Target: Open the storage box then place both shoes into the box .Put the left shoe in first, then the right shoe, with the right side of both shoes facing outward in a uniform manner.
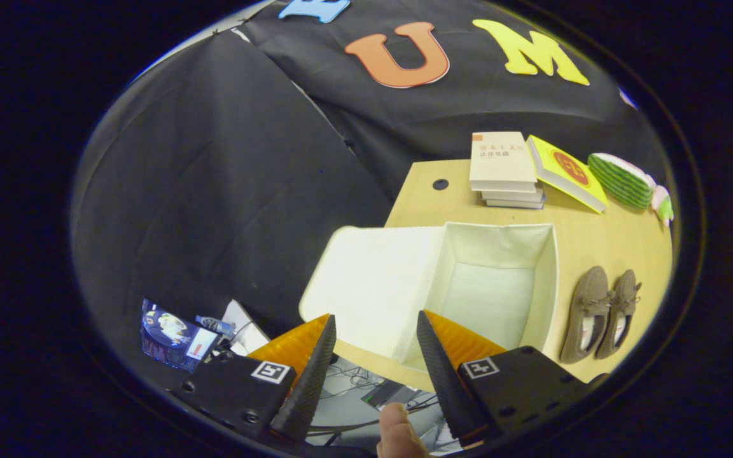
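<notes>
While the gripper [376, 331] is hovering with fingers spread and nothing between them, the open storage box [497, 286] is sitting just ahead on the wooden table [595, 235], its lid [373, 283] lying flat; both shoes [599, 315] are resting beside it.

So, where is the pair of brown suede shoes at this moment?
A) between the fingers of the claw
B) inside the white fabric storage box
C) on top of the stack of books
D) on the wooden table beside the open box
D: the pair of brown suede shoes lies side by side on the wooden table, next to the open, empty white fabric storage box; the claw is open and holds nothing.
</notes>
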`<state>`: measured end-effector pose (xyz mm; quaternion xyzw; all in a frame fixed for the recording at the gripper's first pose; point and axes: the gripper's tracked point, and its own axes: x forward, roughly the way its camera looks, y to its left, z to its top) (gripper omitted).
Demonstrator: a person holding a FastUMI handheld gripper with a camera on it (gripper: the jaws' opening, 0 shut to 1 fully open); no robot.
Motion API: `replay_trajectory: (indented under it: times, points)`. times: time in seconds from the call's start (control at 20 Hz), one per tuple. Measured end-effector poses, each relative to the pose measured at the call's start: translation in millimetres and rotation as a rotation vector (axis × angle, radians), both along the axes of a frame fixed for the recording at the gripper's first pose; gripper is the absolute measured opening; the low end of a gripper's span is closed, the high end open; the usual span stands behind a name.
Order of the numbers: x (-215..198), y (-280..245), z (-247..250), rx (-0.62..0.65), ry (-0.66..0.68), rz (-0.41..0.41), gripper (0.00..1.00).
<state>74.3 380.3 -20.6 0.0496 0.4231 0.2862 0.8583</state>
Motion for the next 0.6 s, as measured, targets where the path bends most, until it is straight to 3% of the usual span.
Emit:
replay_trajectory:
  times: [0.6]
  points:
    - [22.5, -135.1, -55.0, -0.189, -0.011, -0.086, 0.84]
